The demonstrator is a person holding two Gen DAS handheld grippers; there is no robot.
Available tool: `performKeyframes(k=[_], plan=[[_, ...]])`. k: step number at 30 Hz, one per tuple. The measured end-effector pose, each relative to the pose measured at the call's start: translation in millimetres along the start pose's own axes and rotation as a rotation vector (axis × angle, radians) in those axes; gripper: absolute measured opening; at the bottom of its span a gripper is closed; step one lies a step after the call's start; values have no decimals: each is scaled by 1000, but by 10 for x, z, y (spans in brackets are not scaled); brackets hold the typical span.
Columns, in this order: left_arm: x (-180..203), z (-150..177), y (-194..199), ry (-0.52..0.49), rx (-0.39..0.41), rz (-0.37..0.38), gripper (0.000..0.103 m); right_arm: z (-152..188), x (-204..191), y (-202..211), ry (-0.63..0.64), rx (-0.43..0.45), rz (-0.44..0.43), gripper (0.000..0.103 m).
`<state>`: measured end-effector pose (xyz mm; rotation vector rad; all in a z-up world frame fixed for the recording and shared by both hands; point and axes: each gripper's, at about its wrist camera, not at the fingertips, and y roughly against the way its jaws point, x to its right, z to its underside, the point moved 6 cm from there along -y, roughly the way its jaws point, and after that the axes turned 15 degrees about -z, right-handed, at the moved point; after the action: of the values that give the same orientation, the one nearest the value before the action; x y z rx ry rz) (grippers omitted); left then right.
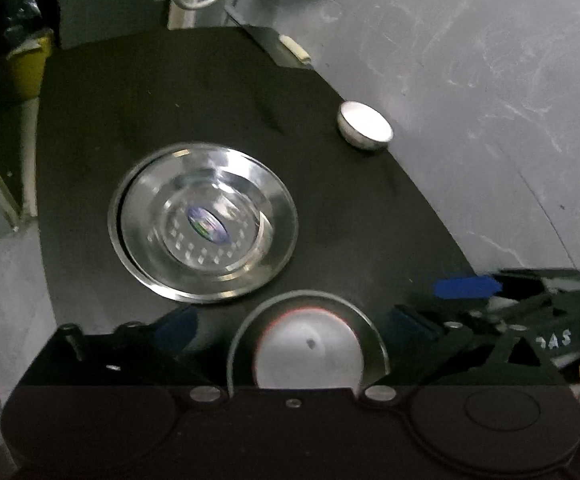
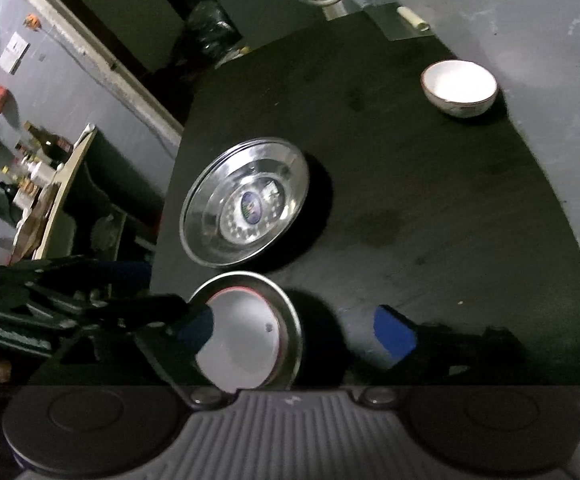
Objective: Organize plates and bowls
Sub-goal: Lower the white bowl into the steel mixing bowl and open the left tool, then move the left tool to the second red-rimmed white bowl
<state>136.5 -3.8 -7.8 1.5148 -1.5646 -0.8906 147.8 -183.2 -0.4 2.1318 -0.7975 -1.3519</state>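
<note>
left gripper (image 1: pixel 286 332): we straddle the white bowl (image 1: pixel 308 350), jaws spread | right gripper (image 2: pixel 290 328): jaws spread | steel plates (image 2: pixel 246 202) beside

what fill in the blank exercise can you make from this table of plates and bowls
1. The steel plates are stacked on a ___ table.
2. The far bowl, alone near the table's edge, is ___ inside.
3. The near bowl has a thin ___ rim line.
4. The near bowl lies between the fingers of the left gripper, which is ___.

Missing words: black; white; red; open
</note>
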Motion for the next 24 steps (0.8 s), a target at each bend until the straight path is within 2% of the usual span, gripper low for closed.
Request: performKeyframes(k=[2, 6, 11, 13, 19, 24], plan=[[-17, -56, -10, -4, 21, -40, 102, -10, 61, 18, -6, 14, 23, 103], [-13, -185, -70, -32, 48, -104, 102, -39, 167, 62, -15, 72, 26, 103], [23, -388, -145, -64, 81, -121, 102, -117, 357, 136, -43, 196, 60, 103], [72, -499, -200, -89, 83, -120, 102, -154, 457, 171, -74, 244, 71, 103], [322, -961, -493, -154, 79, -55, 102, -309, 836, 196, -162, 405, 142, 103], [587, -1451, -882, -244, 107, -69, 102, -524, 1062, 136, -207, 531, 268, 103]])
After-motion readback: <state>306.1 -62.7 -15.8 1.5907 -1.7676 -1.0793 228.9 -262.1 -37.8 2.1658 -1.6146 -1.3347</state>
